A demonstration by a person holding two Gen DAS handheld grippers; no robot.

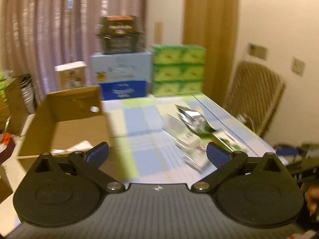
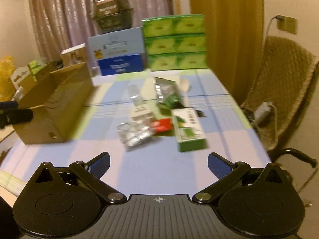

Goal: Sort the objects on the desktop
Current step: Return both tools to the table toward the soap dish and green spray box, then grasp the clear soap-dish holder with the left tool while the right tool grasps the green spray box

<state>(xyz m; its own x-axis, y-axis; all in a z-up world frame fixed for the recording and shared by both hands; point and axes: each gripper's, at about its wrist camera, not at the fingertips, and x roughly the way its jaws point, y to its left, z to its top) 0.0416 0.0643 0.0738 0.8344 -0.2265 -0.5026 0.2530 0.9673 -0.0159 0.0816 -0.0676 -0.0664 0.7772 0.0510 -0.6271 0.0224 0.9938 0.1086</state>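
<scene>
Now both tools hang over the checked blue-and-green tablecloth (image 2: 159,159) with nothing in them: the left gripper (image 1: 157,155) has its jaws spread wide and bare, and the right gripper (image 2: 158,165) shows the same wide, unfilled gap. Centre frame in the right wrist view sits the clutter to be sorted, heaped together as if tipped out: a green rectangular carton (image 2: 188,131) at the near edge, a small red packet (image 2: 162,124) just beside it, crinkled clear plastic wrappers (image 2: 133,133) to its left, a silver foil pouch (image 2: 166,93) behind. At left stands the open brown cardboard box (image 2: 57,107), flaps up, likely the bin. In the left wrist view its inside (image 1: 65,131) shows something pale at the bottom, though blur hides what. Labels are unreadable, and the pile's lower items overlap too much to count.
</scene>
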